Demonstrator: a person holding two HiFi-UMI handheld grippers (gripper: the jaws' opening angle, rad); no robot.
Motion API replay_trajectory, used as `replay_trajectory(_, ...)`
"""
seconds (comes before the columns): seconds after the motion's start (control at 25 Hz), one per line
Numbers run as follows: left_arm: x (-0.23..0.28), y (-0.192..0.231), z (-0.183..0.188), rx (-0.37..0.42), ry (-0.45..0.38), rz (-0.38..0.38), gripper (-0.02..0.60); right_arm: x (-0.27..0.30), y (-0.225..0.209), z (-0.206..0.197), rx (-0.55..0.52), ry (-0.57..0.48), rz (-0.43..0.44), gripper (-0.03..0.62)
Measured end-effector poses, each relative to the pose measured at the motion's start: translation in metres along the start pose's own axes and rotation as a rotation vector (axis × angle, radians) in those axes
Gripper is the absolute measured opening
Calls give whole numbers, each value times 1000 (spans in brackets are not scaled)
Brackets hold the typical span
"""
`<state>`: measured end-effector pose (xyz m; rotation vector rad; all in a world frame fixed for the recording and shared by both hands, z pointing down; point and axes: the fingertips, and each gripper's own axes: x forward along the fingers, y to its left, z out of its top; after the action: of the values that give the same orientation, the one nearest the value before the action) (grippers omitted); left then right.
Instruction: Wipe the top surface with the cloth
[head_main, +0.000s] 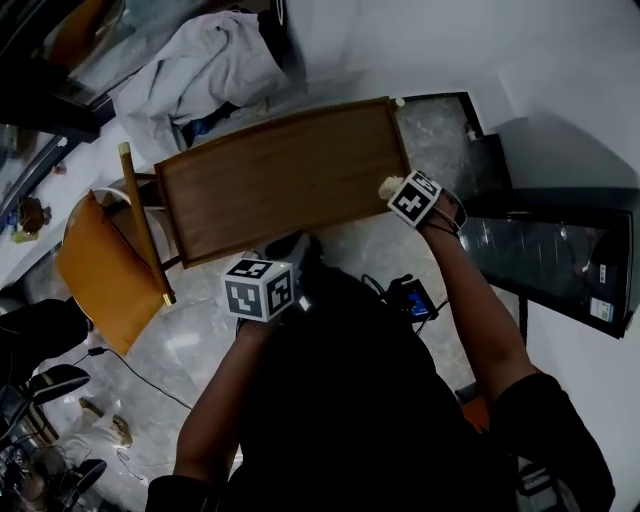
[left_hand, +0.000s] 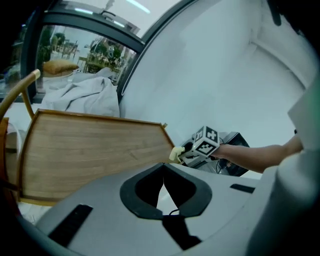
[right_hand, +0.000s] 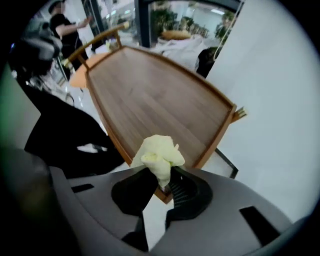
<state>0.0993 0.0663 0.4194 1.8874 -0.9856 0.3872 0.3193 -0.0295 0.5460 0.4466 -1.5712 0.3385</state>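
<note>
Logging the right gripper (right_hand: 160, 182) first: we see its jaws closed narrow on a bunched pale-yellow cloth (right_hand: 159, 154). The wad sticks up from between the pads and sits at the near right corner of the wooden table (right_hand: 150, 95), over the raised rim. We can't tell whether it touches the wood. The left gripper (left_hand: 162, 172) has its jaws together with nothing between them. It hangs just off the table's near edge, toward the left half, not on the surface. We judge the cloth soft, light and limp, so it will crumple and drag, not slide as a flat pad. The pinch through the bunched middle looks secure enough, but only a small tuft is free to meet the wood. A firm sweep could tug it out of the pads, so gripping deep with more cloth trailing would serve better. The table top reads as stiff, smooth wood grain with a lip all round, where we expect the cloth to catch at edges and corners. The frame under the far right corner looks thin, so hard pressing may shift the table. We find no readable writing: the cubes on both grippers carry black-and-white square patterns, not letters. A small pale label (head_main: 601, 309) on the dark cabinet (head_main: 560, 250) past the table's right end is too small to read.
</note>
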Motion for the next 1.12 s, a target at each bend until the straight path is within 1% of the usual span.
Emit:
replay_trajectory(0.08, -13, 12, 11, 13, -39, 35, 12, -34, 0, 53, 85, -261, 67, 71)
replay_trajectory(0.16, -29, 17, 16, 34, -64, 53, 12, -79, 16, 100, 200, -546, 207, 71)
replay_trajectory(0.24, -48, 18, 23, 71, -94, 51, 12, -132, 31, 140, 303, -806, 354, 71)
replay_trajectory(0.28, -57, 17, 28, 95, -109, 35, 12, -158, 38, 155, 335, -918, 409, 72)
replay_trajectory(0.36, -77, 6, 34, 144, -137, -32, 12, -204, 53, 175, 371, -1096, 501, 72)
replay_trajectory(0.4, -88, -3, 36, 165, -154, -76, 12, -225, 63, 180, 371, -1167, 544, 71)
replay_trajectory(0.48, -114, -23, 36, 203, -203, -158, 12, -266, 94, 181, 328, -1291, 622, 71)
replay_trajectory(0.6, -161, -55, 21, 274, -277, -287, 12, -326, 165, 168, 201, -1448, 740, 71)
replay_trajectory(0.68, -190, -75, 3, 322, -301, -374, 12, -356, 212, 156, 110, -1506, 795, 71)
replay_trajectory(0.76, -215, -92, -16, 377, -317, -430, 12, -377, 250, 148, 48, -1548, 846, 71)
replay_trajectory(0.84, -242, -104, -33, 422, -347, -455, 12, -391, 280, 144, 50, -1597, 914, 71)
replay_trajectory(0.92, -268, -111, -53, 431, -389, -475, 12, -398, 307, 138, 100, -1649, 997, 71)
replay_trajectory(0.96, -279, -113, -63, 429, -403, -484, 12, -400, 319, 133, 125, -1670, 1018, 71)
replay_trajectory(1.0, -288, -114, -75, 430, -410, -487, 12, -400, 332, 128, 139, -1679, 1013, 71)
replay_trajectory(1.04, -295, -115, -87, 433, -411, -486, 12, -398, 346, 122, 140, -1676, 991, 71)
replay_trajectory(1.12, -308, -114, -110, 438, -413, -479, 12, -396, 374, 108, 117, -1656, 948, 67)
